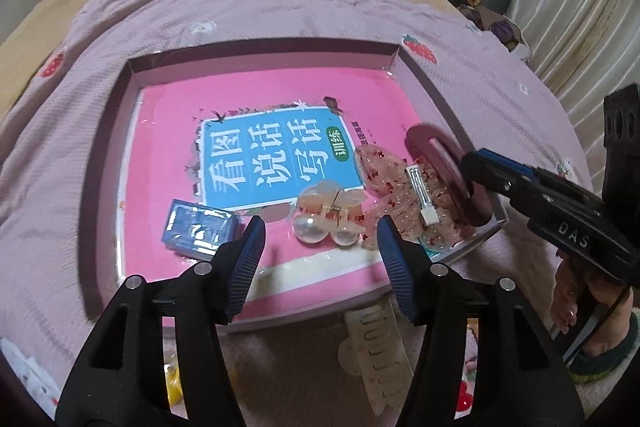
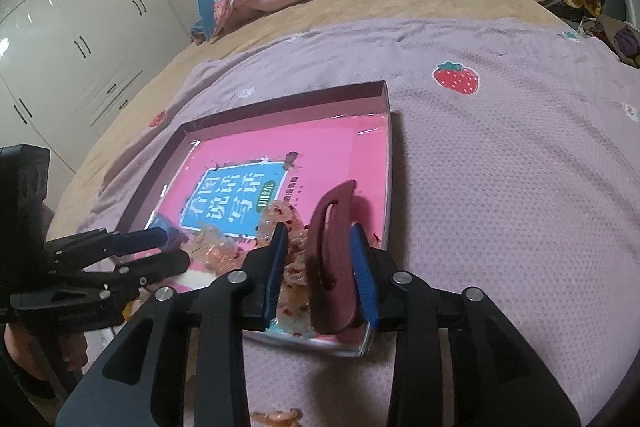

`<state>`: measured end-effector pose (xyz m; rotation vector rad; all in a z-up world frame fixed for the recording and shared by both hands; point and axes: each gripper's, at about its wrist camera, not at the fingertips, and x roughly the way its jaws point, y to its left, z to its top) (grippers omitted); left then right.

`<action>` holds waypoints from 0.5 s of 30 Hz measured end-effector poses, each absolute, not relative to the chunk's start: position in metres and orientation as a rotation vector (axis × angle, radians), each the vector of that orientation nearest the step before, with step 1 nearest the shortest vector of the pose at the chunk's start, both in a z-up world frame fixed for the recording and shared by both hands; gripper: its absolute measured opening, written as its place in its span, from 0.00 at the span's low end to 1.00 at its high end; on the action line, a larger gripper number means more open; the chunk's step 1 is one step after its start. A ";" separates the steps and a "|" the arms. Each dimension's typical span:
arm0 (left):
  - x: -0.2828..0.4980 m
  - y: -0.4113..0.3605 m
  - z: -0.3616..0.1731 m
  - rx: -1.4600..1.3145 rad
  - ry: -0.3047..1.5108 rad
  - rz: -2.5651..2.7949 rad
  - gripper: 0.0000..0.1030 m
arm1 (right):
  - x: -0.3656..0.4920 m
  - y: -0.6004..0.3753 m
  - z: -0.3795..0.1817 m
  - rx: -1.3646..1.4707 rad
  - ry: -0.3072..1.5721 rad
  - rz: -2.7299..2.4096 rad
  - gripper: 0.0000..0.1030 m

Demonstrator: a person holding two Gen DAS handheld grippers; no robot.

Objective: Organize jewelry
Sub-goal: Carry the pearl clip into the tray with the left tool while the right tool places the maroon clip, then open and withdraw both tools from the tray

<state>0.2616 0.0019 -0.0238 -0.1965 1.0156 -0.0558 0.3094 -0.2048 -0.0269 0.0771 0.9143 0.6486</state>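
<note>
Shallow box lid/tray (image 1: pixel 120 131) sits on the pink strawberry blanket (image 1: pixel 280 15) on the bed, pink book cover lining its floor. Left to right inside it:

- Small blue foil-wrapped box (image 1: pixel 198 231), near-left. Rigid, light, glossy wrap so a bit slippery; take it across the short sides.
- Clear claw clip with pearl-like balls (image 1: pixel 332 217), near-centre. Hard plastic, spring hinge, light; balls will roll under pads, so pinch at the hinge body. Fragile-ish teeth.
- Clear glitter bow clip with metal bar (image 1: pixel 404 187), right of centre. Soft, floppy bow; the metal clip bar is the only stiff grab point.
- Dark maroon hair clip (image 1: pixel 440 171), near-right corner, leaning on the bow. Stiff smooth plastic, curved, light; grip flat faces mid-length.

Left gripper (image 1: pixel 322 251): jaws released, nothing between them, hovering over the tray's near edge just short of the pearl clip.

Right gripper (image 2: pixel 320 263): jaws straddle the maroon clip but there's a visible gap on both sides, so pads not pressing; reads as let go, clip resting in the tray.

Outside the tray, near edge on the blanket: a cream comb-style clip (image 1: pixel 380 351). Judging that's still to go in; flat, stiff, thin teeth, pick by the spine.
</note>
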 end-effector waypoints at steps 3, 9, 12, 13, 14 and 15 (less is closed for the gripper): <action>0.258 0.004 -0.018 -0.206 1.005 -0.047 0.51 | 0.302 -0.207 -0.021 0.077 0.904 0.656 0.42; 0.247 0.005 -0.007 -0.216 0.980 -0.038 0.55 | 0.285 -0.216 -0.007 0.085 0.883 0.655 0.55; 0.240 0.007 0.000 -0.225 0.963 -0.035 0.58 | 0.277 -0.221 0.004 0.091 0.859 0.647 0.64; 0.238 0.008 0.002 -0.227 0.959 -0.033 0.59 | 0.275 -0.222 0.006 0.094 0.854 0.645 0.67; 0.235 0.009 0.003 -0.229 0.955 -0.030 0.62 | 0.272 -0.224 0.010 0.097 0.847 0.641 0.72; 0.232 0.010 0.006 -0.232 0.949 -0.027 0.64 | 0.270 -0.226 0.013 0.100 0.839 0.636 0.75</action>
